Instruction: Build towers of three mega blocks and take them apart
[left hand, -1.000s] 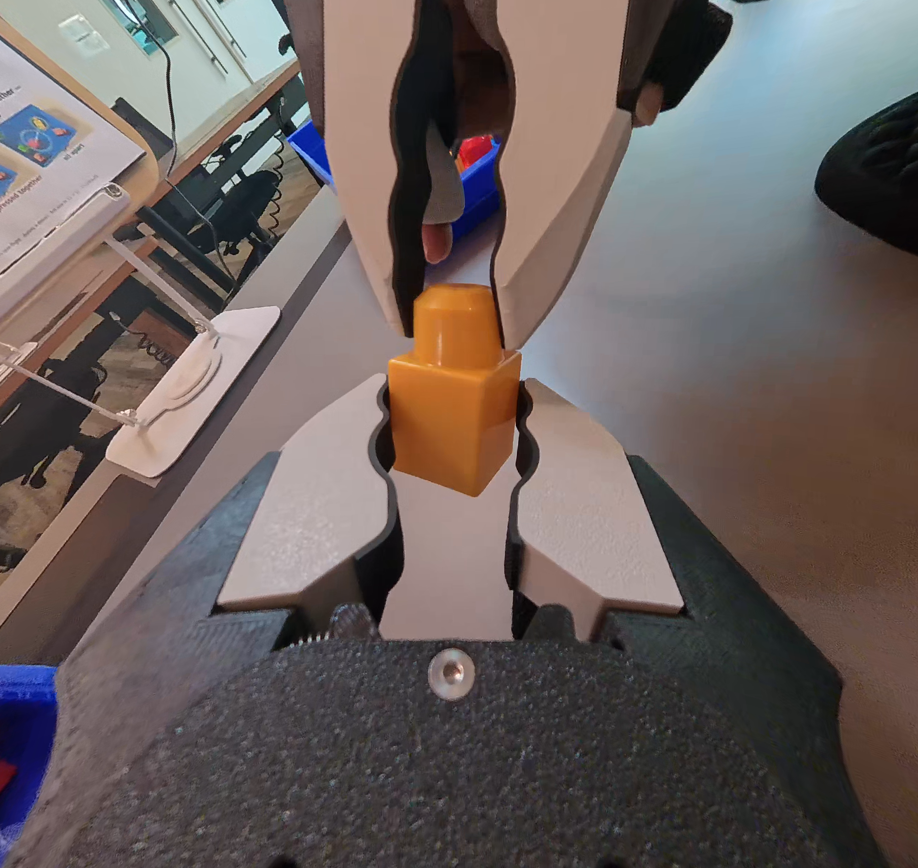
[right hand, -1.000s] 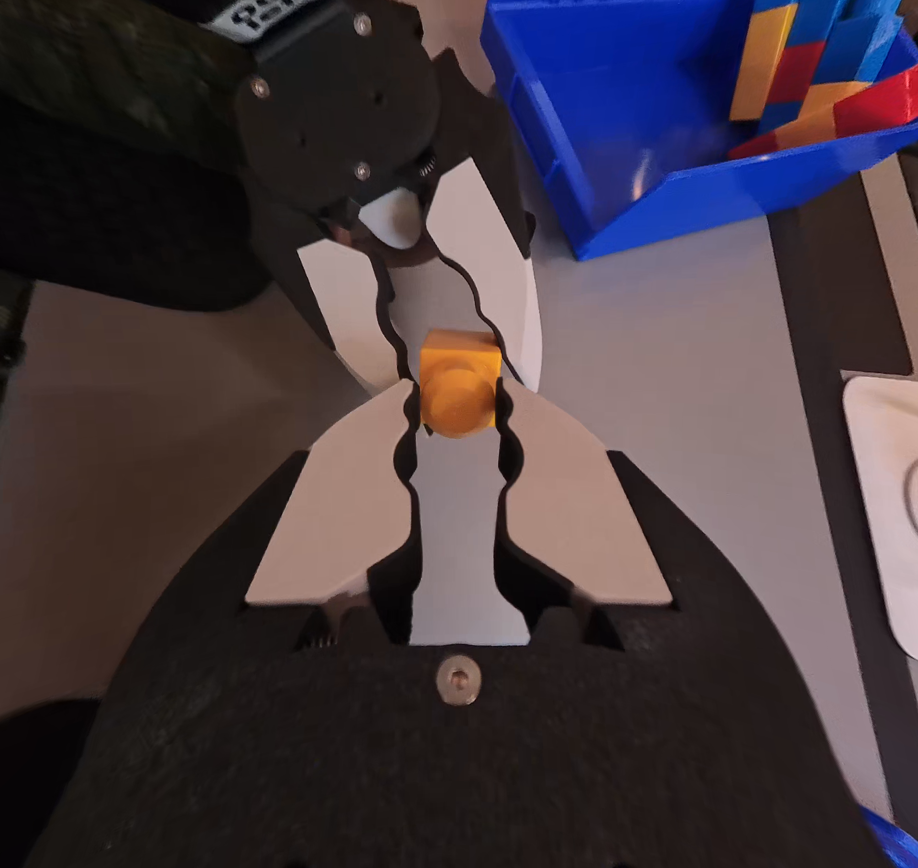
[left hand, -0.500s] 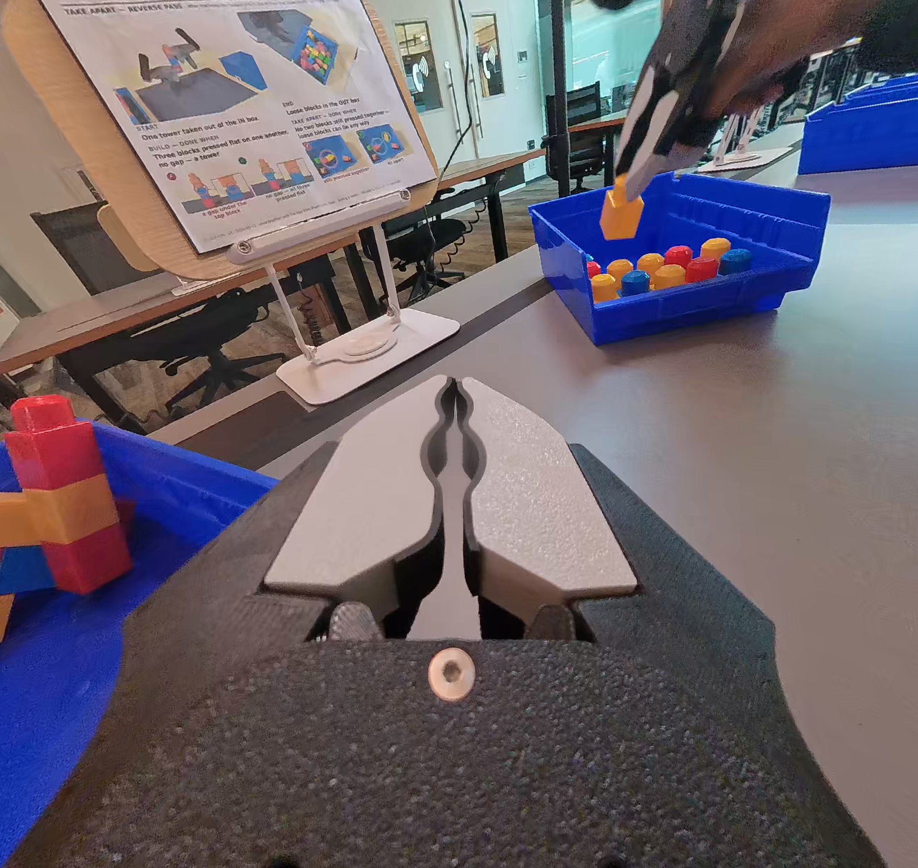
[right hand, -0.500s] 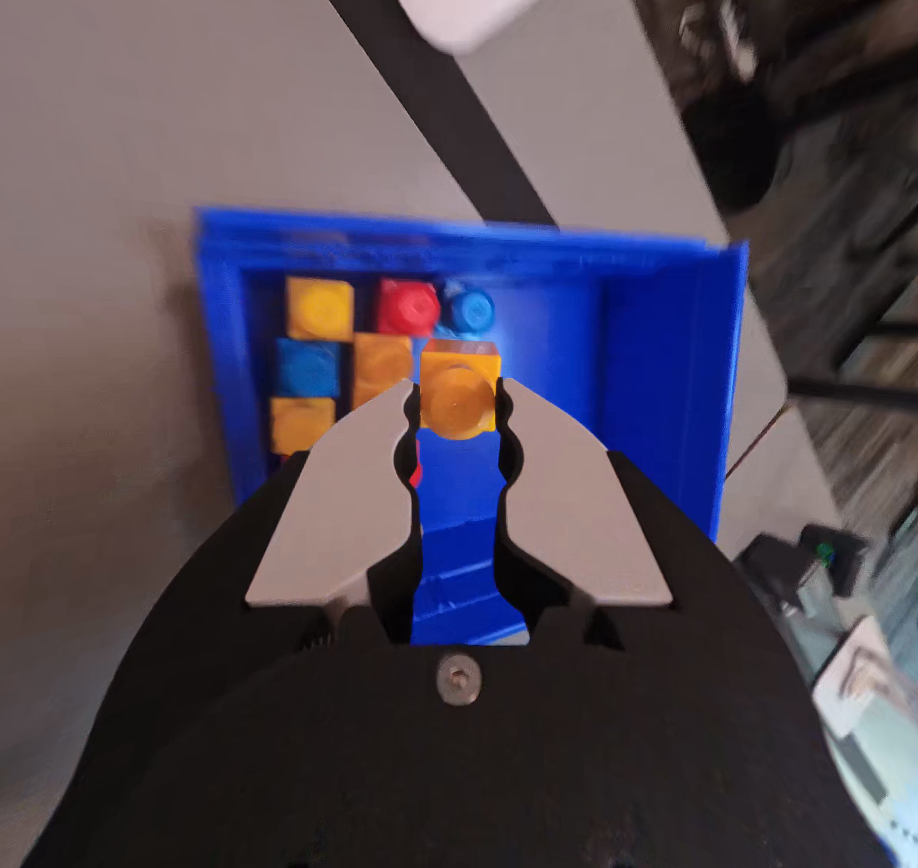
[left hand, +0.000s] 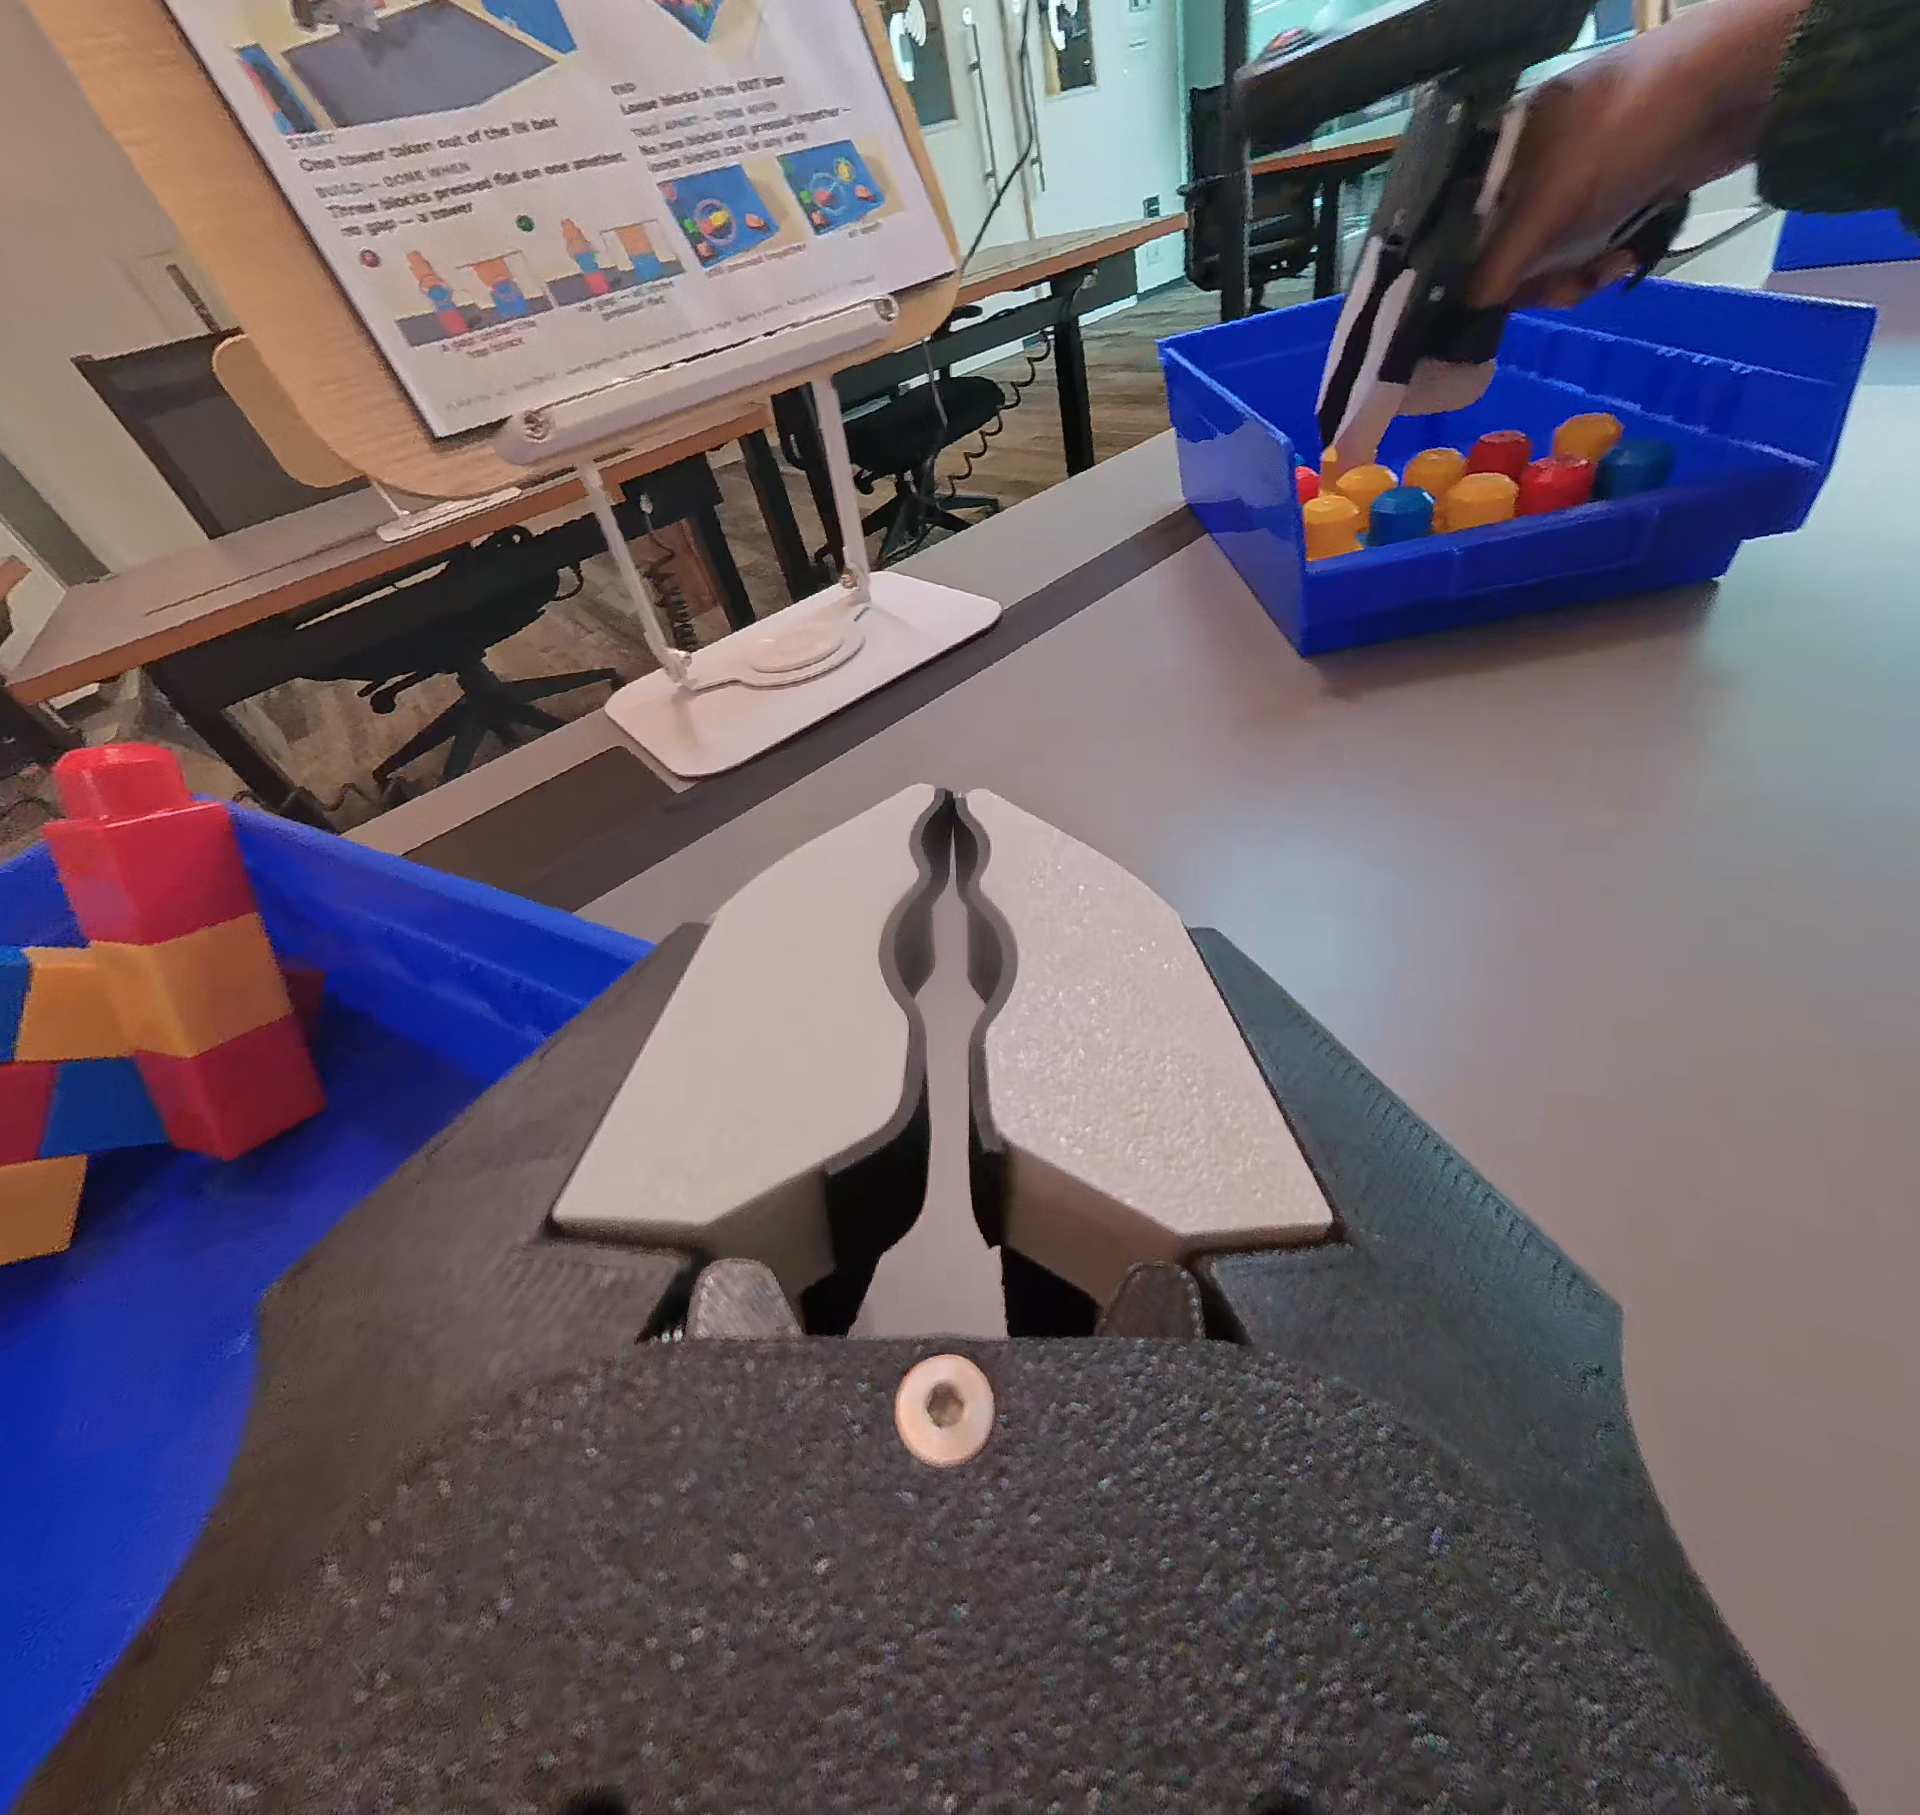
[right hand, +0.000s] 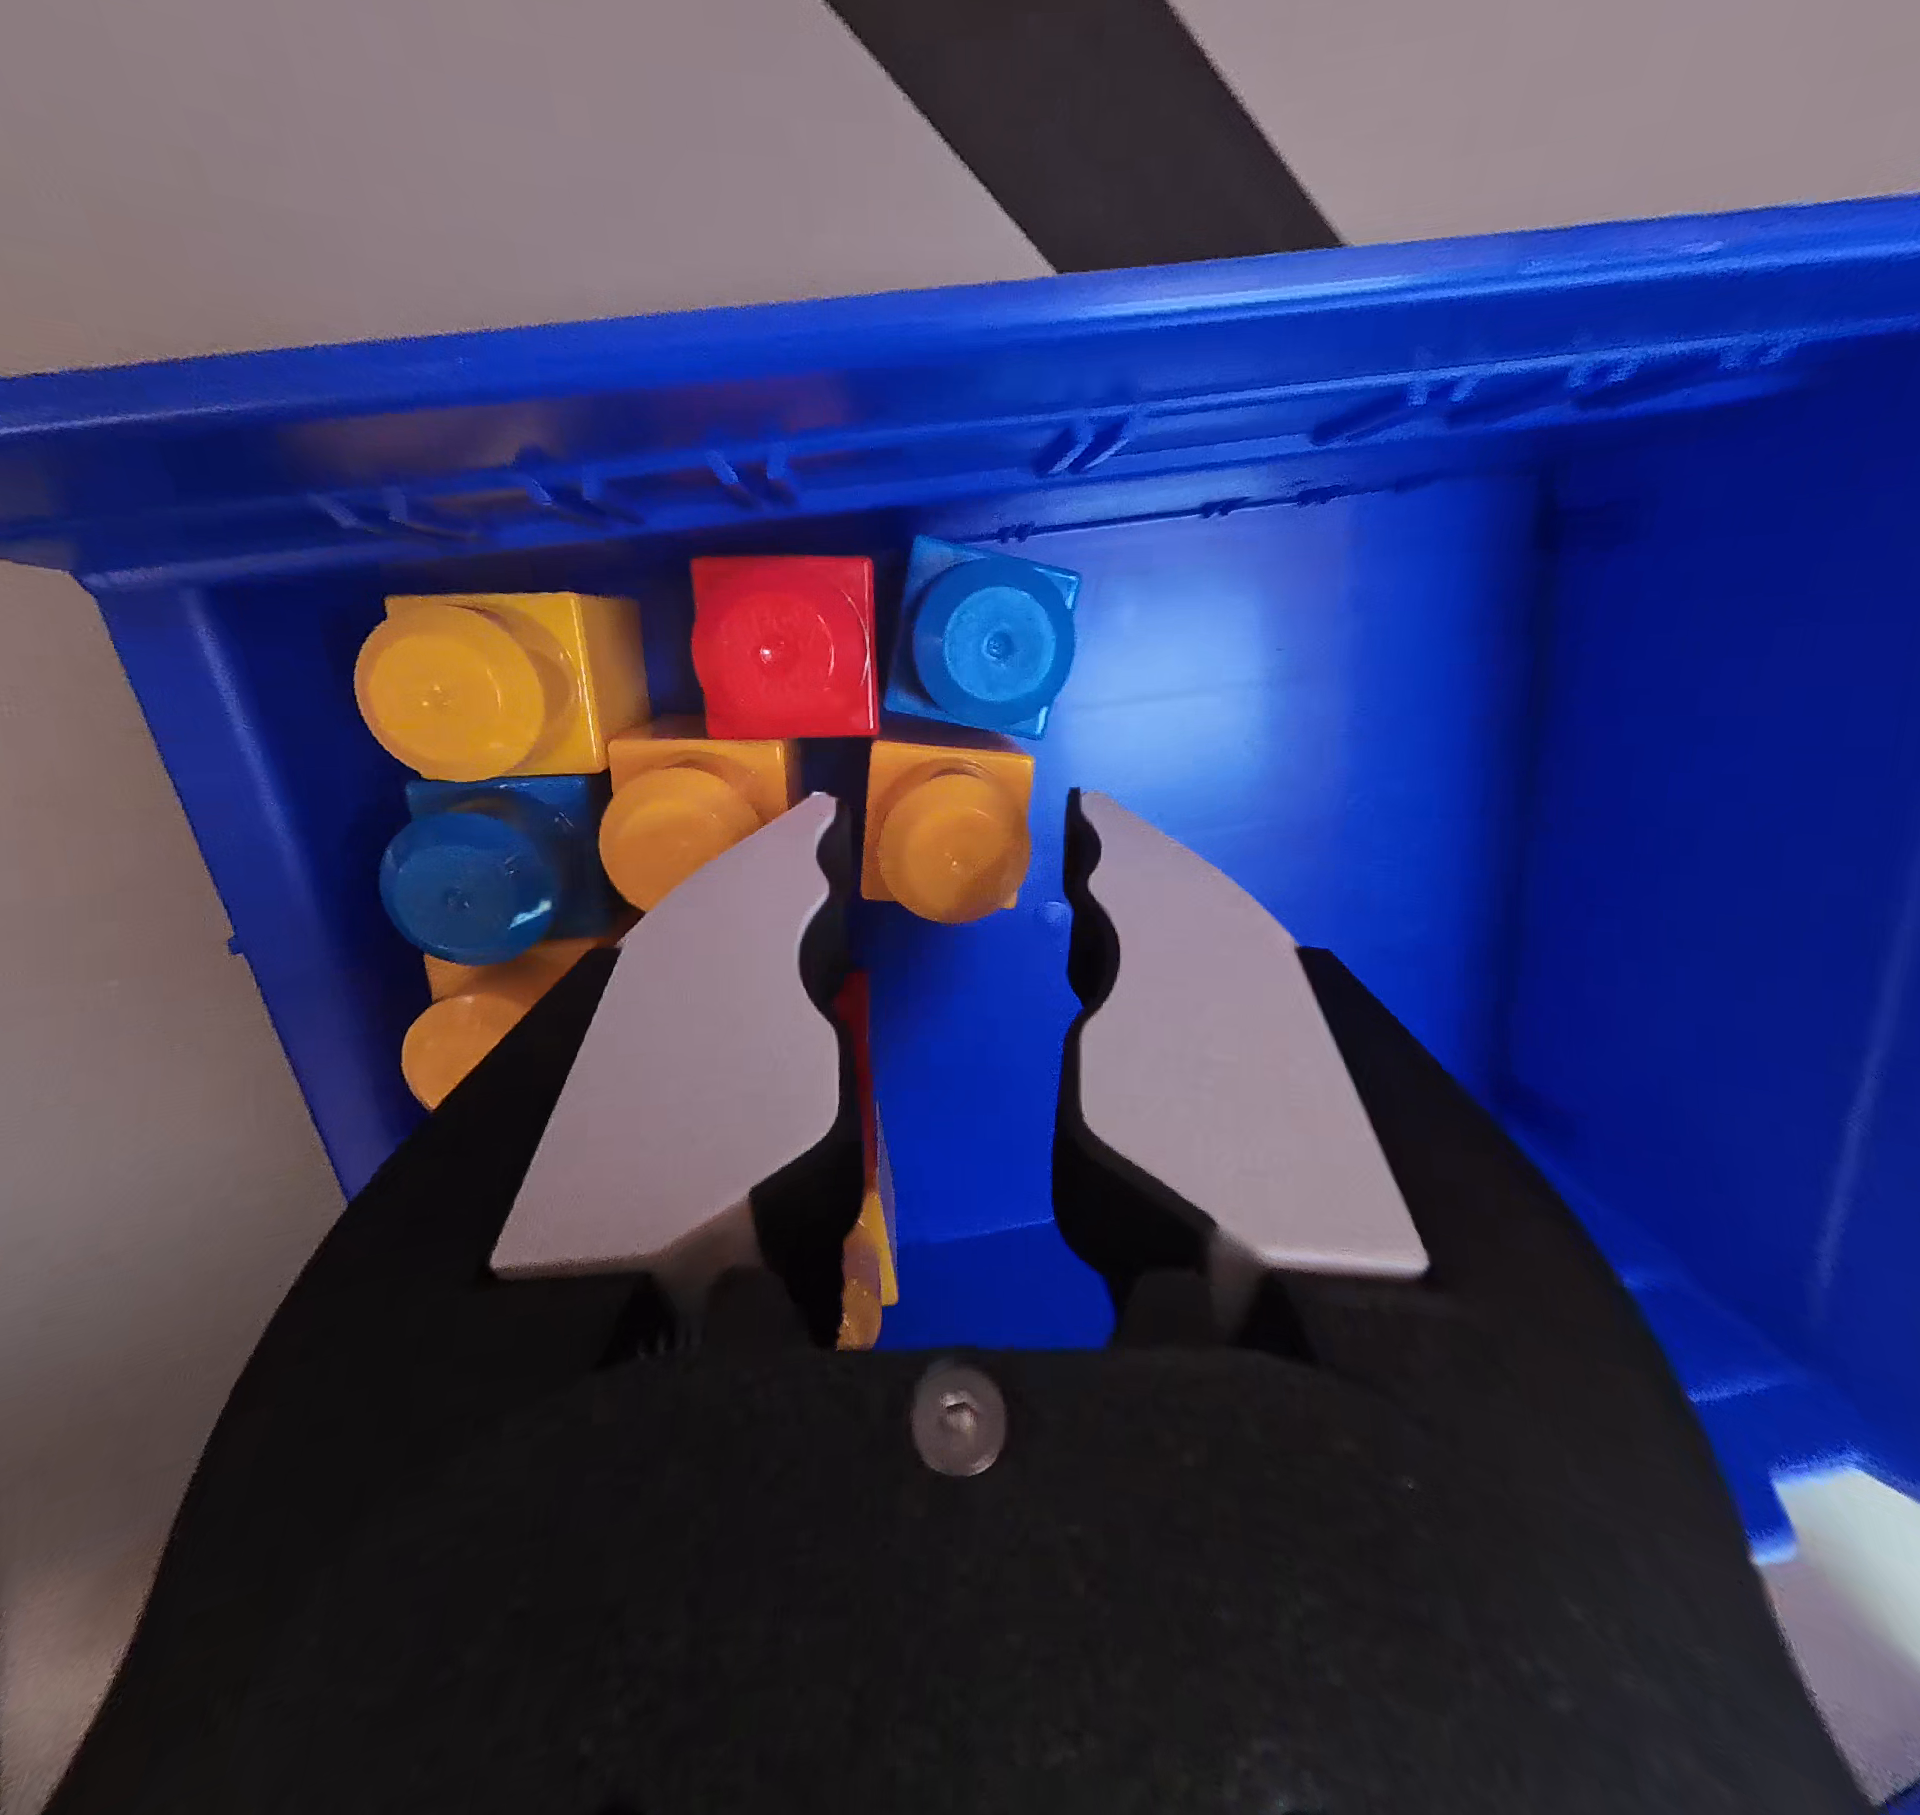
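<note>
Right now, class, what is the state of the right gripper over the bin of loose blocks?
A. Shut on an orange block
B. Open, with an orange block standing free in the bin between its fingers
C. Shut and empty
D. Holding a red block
B: the right gripper is open, and the orange block stands in the blue bin with a gap to each finger.

Grey surface (left hand: 1351,830) with a dark strip (left hand: 1081,570) along its far edge. White stand (left hand: 800,664) sits on that strip, holding a wooden board (left hand: 177,207) with a printed sheet (left hand: 582,134) clipped at the bottom. Behind: wood-top desks (left hand: 312,560), black office chairs (left hand: 468,622), glass partitions (left hand: 1340,9). Right wrist view: same grey surface (right hand: 416,124), dark strip (right hand: 1039,72) running diagonally.
</note>
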